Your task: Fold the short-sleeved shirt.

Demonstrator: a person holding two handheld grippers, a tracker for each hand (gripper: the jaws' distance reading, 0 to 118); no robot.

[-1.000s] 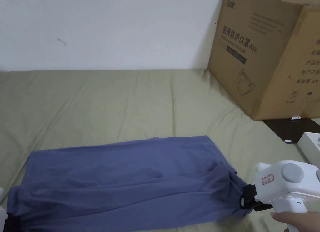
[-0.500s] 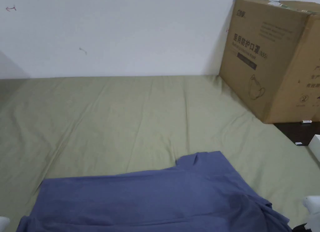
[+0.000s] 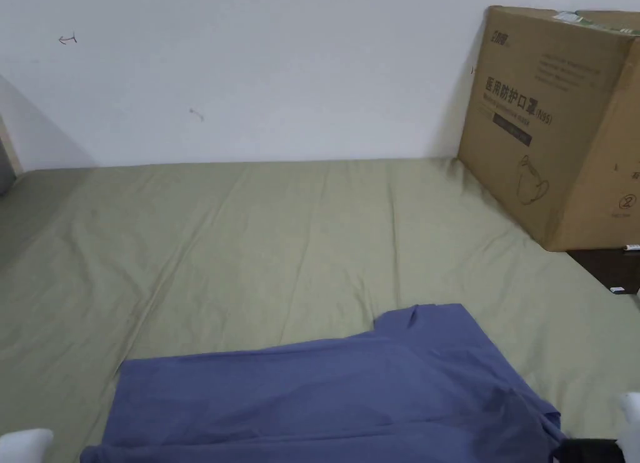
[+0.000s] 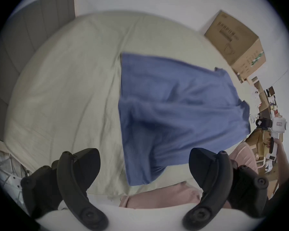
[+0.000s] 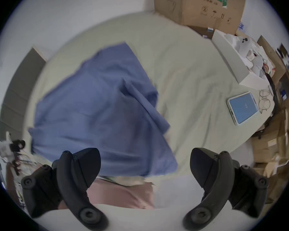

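Note:
A blue short-sleeved shirt [image 3: 325,402] lies flat and sideways on the green bed sheet [image 3: 269,245], one sleeve [image 3: 431,320] poking out at its far edge. Its near edge hangs toward the bed's front in the left gripper view [image 4: 173,111] and in the right gripper view [image 5: 97,111]. My left gripper [image 4: 143,153] is open, held above the shirt's near left corner with nothing between the jaws. My right gripper [image 5: 145,151] is open too, off the shirt's right end. The head view catches the right gripper [image 3: 590,450] at the bottom right corner.
A big cardboard box [image 3: 556,127] stands on the bed's far right against the wall. A phone [image 5: 242,108], glasses [image 5: 264,101] and a white box [image 5: 232,59] lie on the bed's right side. A grey headboard [image 4: 32,43] bounds the left end.
The right gripper, which was at the shirt's right edge, has come away from the cloth. The head camera has tilted up and turned left, so both grippers sit at the frame's bottom edge.

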